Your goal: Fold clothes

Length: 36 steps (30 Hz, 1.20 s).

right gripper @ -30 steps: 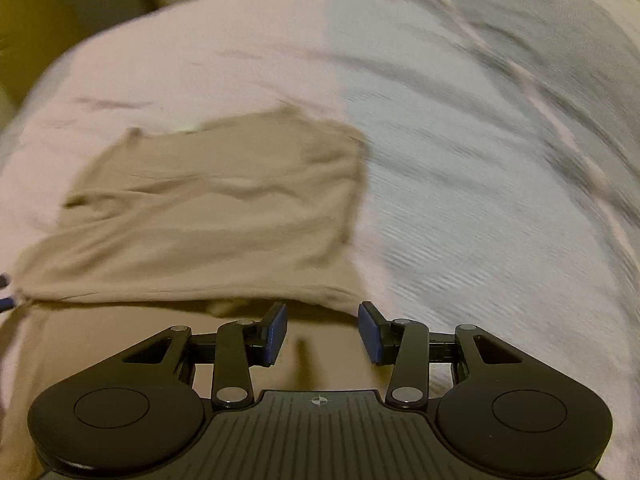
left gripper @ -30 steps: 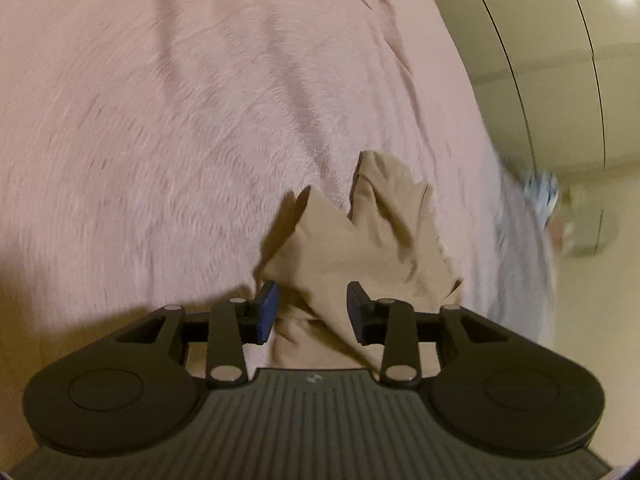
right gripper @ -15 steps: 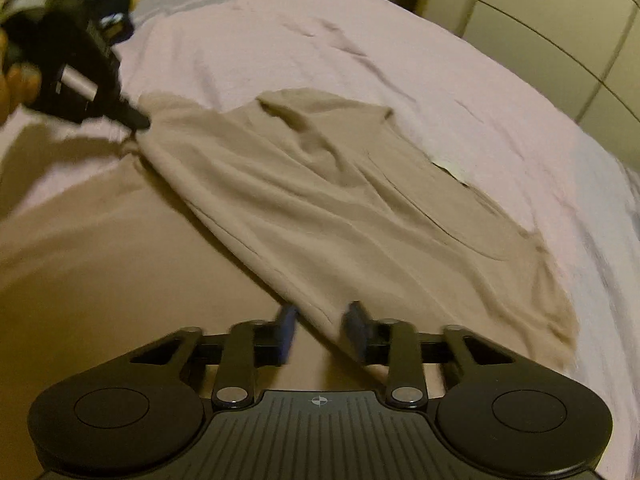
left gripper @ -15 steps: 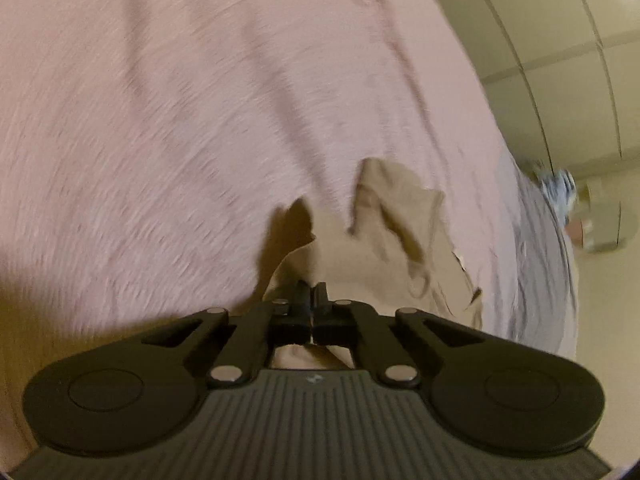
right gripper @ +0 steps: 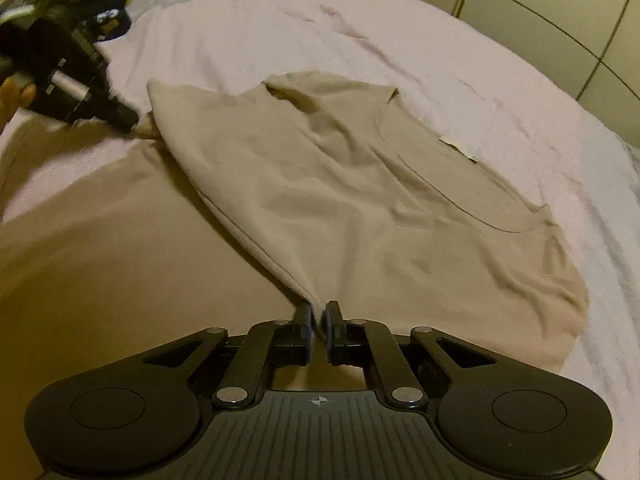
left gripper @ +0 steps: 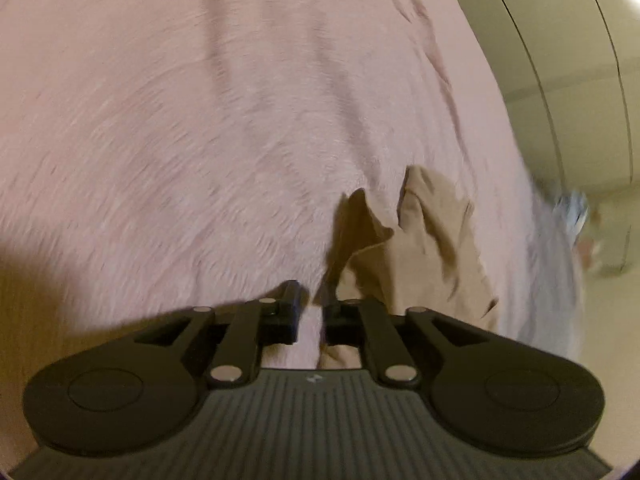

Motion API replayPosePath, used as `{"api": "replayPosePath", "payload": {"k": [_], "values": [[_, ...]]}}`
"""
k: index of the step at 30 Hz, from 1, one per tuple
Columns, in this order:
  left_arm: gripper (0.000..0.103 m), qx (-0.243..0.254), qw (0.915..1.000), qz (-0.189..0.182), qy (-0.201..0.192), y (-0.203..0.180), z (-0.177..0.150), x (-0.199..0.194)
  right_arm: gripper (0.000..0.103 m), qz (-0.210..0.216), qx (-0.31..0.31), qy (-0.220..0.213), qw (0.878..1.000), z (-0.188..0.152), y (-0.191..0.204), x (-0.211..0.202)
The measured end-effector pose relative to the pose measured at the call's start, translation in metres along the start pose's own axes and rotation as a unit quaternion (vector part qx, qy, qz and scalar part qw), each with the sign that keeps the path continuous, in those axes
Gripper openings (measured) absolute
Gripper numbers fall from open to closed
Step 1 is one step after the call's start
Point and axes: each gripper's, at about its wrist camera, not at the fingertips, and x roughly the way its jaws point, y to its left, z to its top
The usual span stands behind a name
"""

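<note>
Two tongs grip one beige shirt [right gripper: 360,200], which lies partly spread on the pink bed [right gripper: 460,60]. We hold the right tongs [right gripper: 318,322] nearly closed on a hem corner at the shirt's near edge; the left tongs [left gripper: 310,312] pinch the opposite corner, at the shirt's far left, with a narrow gap showing. We judge the fabric light, soft and limp. Take hold at corners and seams, and keep the hem between them taut to prevent sagging.

Warm, dim yellowish light filled both views. Motion blur smeared the left view; fisheye bending curved the edges. Shadow darkened the lower left.
</note>
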Motion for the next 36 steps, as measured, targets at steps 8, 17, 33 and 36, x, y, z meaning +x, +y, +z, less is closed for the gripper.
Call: {"api": "replayPosePath", "payload": {"k": [8, 17, 33, 36], "values": [[0.05, -0.099, 0.9915, -0.082, -0.022, -0.008, -0.005, 0.02, 0.016, 0.019, 0.104, -0.003, 0.994, -0.002, -0.024, -0.02], [0.048, -0.136, 0.9898, 0.0, -0.042, -0.016, -0.006, 0.013, 0.017, -0.003, 0.18, -0.024, 0.983, -0.016, -0.057, -0.045], [0.001, 0.39, 0.903, 0.128, -0.127, -0.14, -0.069, 0.039, 0.017, -0.047, 0.243, -0.034, 0.968, -0.05, -0.085, -0.074], [0.001, 0.62, 0.7661, 0.134, -0.101, -0.171, -0.129, 0.063, 0.017, -0.058, 0.257, -0.039, 0.964, -0.056, -0.091, -0.081]]}}
